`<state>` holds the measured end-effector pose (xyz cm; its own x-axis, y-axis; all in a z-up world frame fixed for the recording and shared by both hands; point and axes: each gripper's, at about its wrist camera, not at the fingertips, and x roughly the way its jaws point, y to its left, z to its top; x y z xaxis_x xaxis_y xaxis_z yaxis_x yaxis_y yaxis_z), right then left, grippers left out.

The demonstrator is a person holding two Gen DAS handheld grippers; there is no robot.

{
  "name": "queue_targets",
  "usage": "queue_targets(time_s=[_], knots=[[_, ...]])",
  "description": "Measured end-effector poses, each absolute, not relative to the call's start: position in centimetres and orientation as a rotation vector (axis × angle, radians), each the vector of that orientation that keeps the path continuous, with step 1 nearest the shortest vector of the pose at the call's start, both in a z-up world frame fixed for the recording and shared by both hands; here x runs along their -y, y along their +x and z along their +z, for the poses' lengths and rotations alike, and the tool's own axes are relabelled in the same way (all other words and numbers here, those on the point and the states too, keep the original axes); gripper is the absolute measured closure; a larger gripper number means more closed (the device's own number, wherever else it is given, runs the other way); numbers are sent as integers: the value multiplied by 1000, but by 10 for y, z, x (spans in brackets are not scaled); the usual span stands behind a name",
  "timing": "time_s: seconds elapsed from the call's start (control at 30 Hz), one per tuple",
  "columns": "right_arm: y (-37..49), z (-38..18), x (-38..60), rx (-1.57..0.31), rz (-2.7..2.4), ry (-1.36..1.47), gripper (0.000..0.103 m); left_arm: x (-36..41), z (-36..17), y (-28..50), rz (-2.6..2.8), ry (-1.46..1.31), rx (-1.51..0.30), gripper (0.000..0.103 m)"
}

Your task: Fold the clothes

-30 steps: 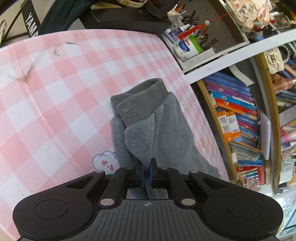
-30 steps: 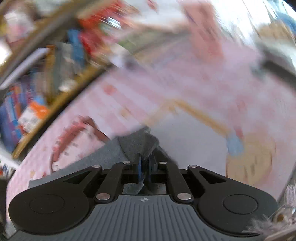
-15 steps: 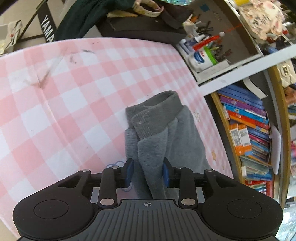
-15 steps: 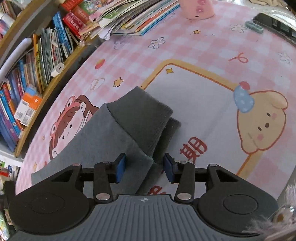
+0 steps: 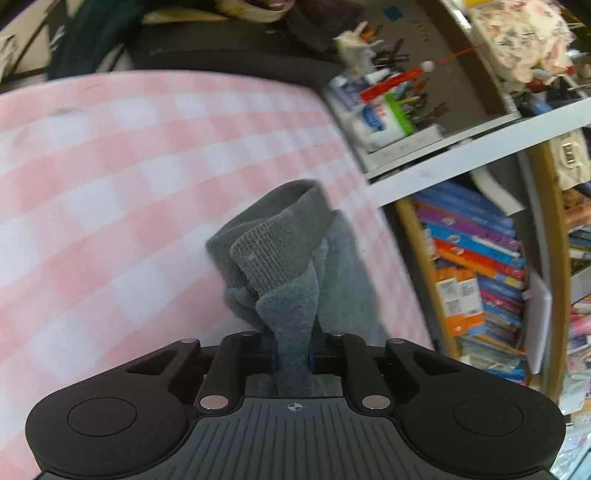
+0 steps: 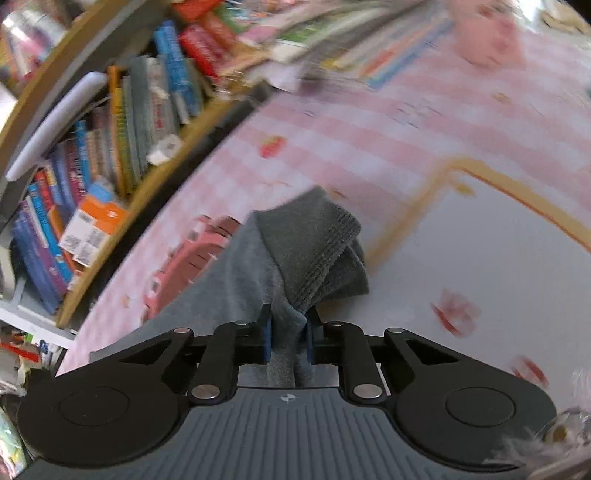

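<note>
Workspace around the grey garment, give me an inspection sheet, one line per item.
Surface: pink checked tablecloth with cartoon prints.
Job's things: grey garment, ribbed cuffs bunched, pinched at two spots.
Clutter: pink item and papers at the far edge, blurred.
Grippers: left gripper and right gripper both shut on the garment.
Cables: nothing seen.
Surroundings: bookshelf beside the table; pen tray above it.

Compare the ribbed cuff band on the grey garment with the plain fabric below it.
Texture: the ribbed cuff band shows fine vertical ridges, while the plain fabric looks smooth and fleecy. Shade: in the right wrist view the band reads darker than the fabric. Hold: the left gripper and right gripper pinch the plain fabric, not the band. Both are grey parts of one garment on the pink checked cloth.
</note>
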<state>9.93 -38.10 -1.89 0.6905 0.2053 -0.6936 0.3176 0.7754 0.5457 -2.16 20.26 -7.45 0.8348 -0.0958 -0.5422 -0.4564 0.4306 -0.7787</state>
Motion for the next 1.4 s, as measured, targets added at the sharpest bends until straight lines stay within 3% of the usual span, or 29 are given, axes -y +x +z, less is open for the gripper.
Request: queue_targets(time_s=[0.17, 0.37, 0.43, 0.47, 0.53, 0.7, 1.07, 1.4], knots=[[99, 13, 373, -663, 3, 644, 89, -202, -39, -29, 134, -1085, -399, 94], [98, -31, 380, -840, -90, 565, 87, -214, -81, -39, 281, -1089, -568, 94], [95, -34, 380, -839, -110, 553, 81, -214, -85, -45, 298, -1109, -562, 86], [93, -35, 379, -835, -121, 547, 73, -213, -84, -46, 300, -1108, -563, 84], [88, -32, 376, -824, -135, 532, 60, -212, -77, -48, 306, -1067, -572, 70], [74, -22, 369, -796, -167, 493, 38, -203, -65, -53, 326, -1012, -560, 57], [57, 0, 321, -742, -30, 283, 18, -183, -67, -52, 322, -987, -631, 44], [59, 1, 254, -760, 242, 30, 12, -179, -70, -52, 315, -990, -630, 44]])
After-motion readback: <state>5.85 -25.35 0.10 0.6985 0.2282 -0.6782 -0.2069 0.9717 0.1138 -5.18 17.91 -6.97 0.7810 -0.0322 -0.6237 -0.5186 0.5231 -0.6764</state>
